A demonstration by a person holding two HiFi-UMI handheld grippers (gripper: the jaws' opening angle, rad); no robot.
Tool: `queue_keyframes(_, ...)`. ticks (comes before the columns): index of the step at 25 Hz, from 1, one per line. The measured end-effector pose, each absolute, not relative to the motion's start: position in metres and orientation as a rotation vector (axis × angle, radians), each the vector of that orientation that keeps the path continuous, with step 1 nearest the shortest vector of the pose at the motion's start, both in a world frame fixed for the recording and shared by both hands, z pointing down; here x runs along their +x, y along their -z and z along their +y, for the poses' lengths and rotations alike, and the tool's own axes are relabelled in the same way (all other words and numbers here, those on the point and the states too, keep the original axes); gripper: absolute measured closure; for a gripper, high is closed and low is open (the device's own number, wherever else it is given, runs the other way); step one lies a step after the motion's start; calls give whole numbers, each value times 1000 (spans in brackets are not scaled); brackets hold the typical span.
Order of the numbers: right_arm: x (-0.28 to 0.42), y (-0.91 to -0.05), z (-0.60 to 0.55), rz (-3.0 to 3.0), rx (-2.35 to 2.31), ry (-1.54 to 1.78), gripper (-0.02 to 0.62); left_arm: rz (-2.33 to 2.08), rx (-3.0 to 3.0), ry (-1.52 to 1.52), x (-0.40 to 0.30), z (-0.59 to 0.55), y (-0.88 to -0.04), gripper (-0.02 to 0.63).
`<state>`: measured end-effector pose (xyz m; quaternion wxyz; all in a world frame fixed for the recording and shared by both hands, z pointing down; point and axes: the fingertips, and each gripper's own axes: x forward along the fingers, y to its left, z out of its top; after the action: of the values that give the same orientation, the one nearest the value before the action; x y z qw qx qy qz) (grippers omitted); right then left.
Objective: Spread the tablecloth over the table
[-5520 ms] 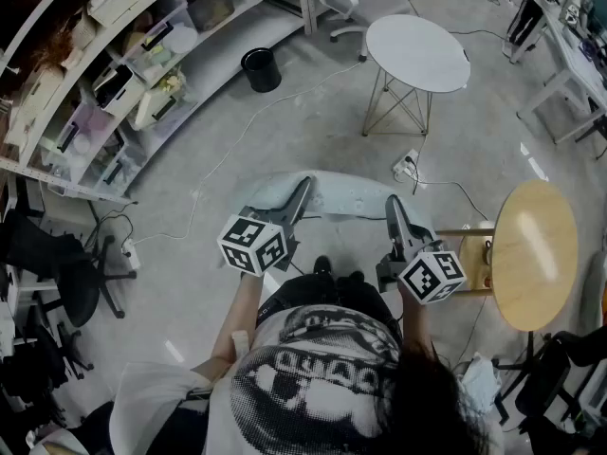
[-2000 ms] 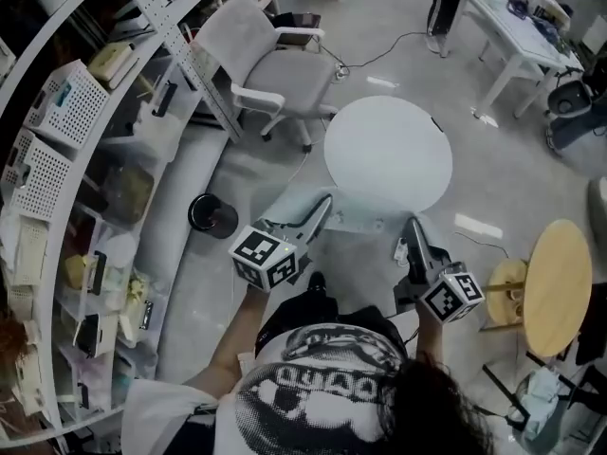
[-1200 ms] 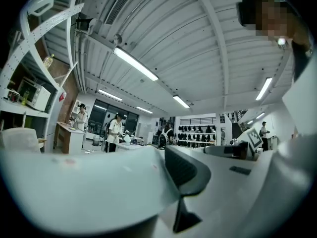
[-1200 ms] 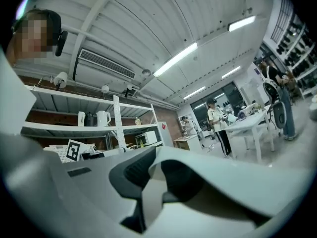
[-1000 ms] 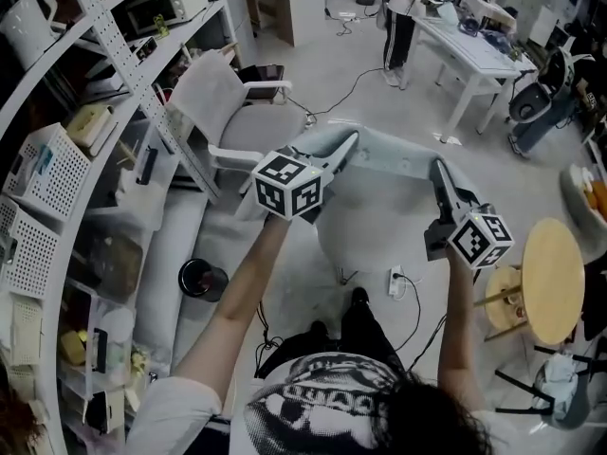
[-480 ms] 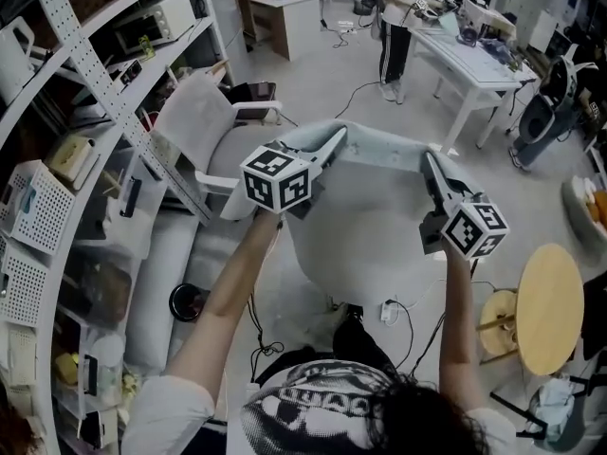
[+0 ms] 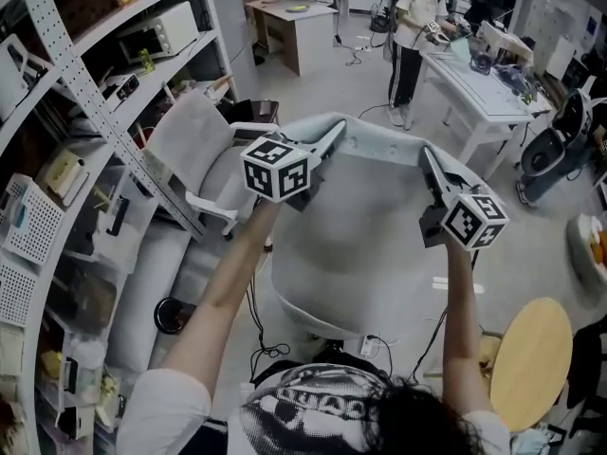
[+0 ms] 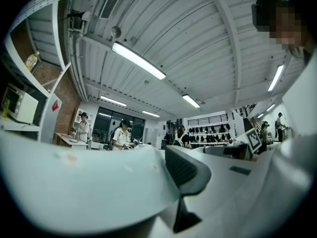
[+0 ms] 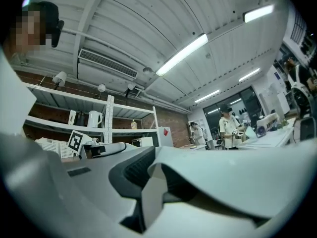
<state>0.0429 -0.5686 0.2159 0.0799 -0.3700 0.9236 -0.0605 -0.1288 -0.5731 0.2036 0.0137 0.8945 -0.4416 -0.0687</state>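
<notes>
Head view is mostly grey concrete floor (image 7: 332,74), with a tall white metal shelving rack (image 7: 104,112) running down the left side, crammed with boxes and baskets.

Next biggest thing is the pale grey fabric tablecloth (image 7: 365,226). It's held up in the air in front of the person, pulled flat between the two grippers, top edge running from one to the other and the rest hanging down and towards the camera. It covers whatever's under it, so I honestly can't tell if it's touching anything down there.

Just left of the cloth there's a light grey office chair (image 7: 185,140), its armrest poking out beside the cloth's edge. Top right is a long white counter (image 7: 474,74) with gear on it and a person (image 7: 411,17) standing at its near end. Bottom right, a round wooden tabletop (image 7: 536,363), well apart from the cloth.

Left gripper (image 7: 337,131): arm stretched out, jaws clamped on the cloth's top left corner. The left gripper view shows the fabric draped over one jaw with the dark ribbed pad pressed against it.

Right gripper (image 7: 427,154): same deal on the top right corner, and the right gripper view has a fold of cloth pinched between the jaws.

Small stuff: a black round bin (image 7: 174,313) on the floor by the rack, and a white microwave (image 7: 166,28) up on a shelf.
</notes>
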Motion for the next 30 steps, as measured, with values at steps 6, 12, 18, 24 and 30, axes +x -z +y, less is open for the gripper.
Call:
queue_keyframes(6, 42, -176, -635, 2780, -1041, 48, 555, -1458, 2778, 254, -130, -633, -170, 529)
queue_keyframes(12, 38, -135, -684, 2790, -1041, -161, 555, -1488, 2778, 301, -132, -685, -139, 529)
queue_keyframes(18, 41, -133, -711, 2776, -1027, -195, 555, -1451, 2762, 366, -130, -714, -139, 529)
queue_keyframes(24, 44, -173, -723, 2798, -1058, -54, 555, -1435, 2729, 251, -126, -728, -179, 528)
queue_keyframes(30, 41, -227, -707, 2844, -1094, 98, 555, -1408, 2669, 149, -128, -713, -234, 528)
